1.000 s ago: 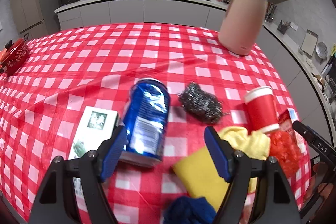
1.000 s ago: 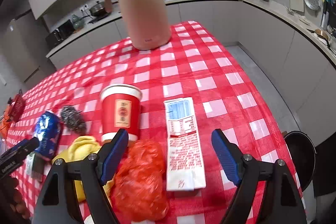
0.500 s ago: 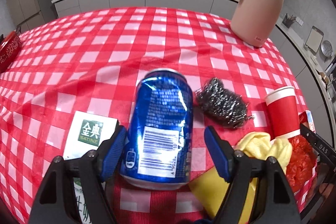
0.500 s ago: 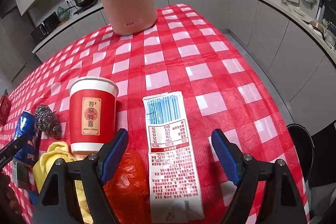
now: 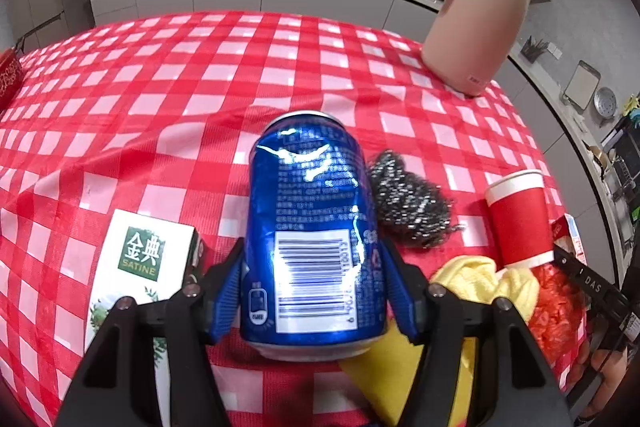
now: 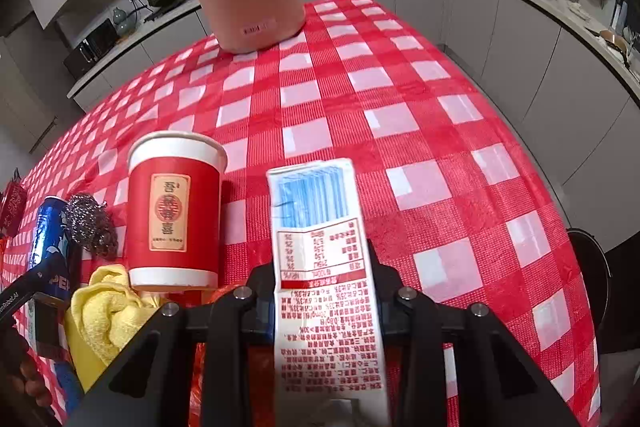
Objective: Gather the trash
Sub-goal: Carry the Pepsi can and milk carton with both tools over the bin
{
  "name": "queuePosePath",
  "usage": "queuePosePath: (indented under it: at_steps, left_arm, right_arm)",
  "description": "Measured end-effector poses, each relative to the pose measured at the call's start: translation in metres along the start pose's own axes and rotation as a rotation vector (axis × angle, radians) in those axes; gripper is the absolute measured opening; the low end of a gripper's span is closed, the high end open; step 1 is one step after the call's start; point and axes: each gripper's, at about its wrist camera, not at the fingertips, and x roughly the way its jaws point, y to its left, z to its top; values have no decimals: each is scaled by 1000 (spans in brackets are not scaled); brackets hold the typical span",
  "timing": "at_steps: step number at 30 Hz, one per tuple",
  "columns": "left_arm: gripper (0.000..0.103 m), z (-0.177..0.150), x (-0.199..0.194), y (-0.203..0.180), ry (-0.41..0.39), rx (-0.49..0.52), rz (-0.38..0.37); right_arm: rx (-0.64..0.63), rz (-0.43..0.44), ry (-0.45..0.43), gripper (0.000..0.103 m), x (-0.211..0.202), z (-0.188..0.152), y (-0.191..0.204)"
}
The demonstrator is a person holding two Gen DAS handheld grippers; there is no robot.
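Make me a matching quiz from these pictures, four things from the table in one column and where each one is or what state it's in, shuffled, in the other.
Column one:
1. blue can
2. red-and-white carton
3. red paper cup
4. pink jug

Column two:
A. standing upright beside the steel scourer
B. between the left hand-held gripper's fingers
C. at the table's far edge
D. between the right hand-held gripper's fingers

Pairs: 1-B, 2-D, 3-A, 4-C

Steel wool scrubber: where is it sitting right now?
In the left wrist view the steel wool scrubber lies on the tablecloth just right of the blue can, with the red paper cup further right.
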Motion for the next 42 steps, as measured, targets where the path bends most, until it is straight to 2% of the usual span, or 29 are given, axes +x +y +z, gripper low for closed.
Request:
queuePosePath:
  at_steps: [16, 27, 34, 38, 42]
  left_arm:
    - [64, -24, -51, -34, -104, 23, -8]
    - [64, -67, -89, -94, -149, 51, -23]
    - [64, -91, -100, -132, -151, 58, -67]
    - [64, -96, -100, -157, -138, 117, -120]
    - [64, -99, -92, -177, -128, 187, -186]
  right_arm:
    - [-33, 46, -89, 35, -49, -12, -12]
    - [-30, 85, -127, 35, -98, -46, -67]
    - [-30, 111, -128, 35, -121, -66, -103]
    - [5, 116, -142, 35, -135, -73, -120]
    - [55, 71, -168, 35, -147, -79, -136]
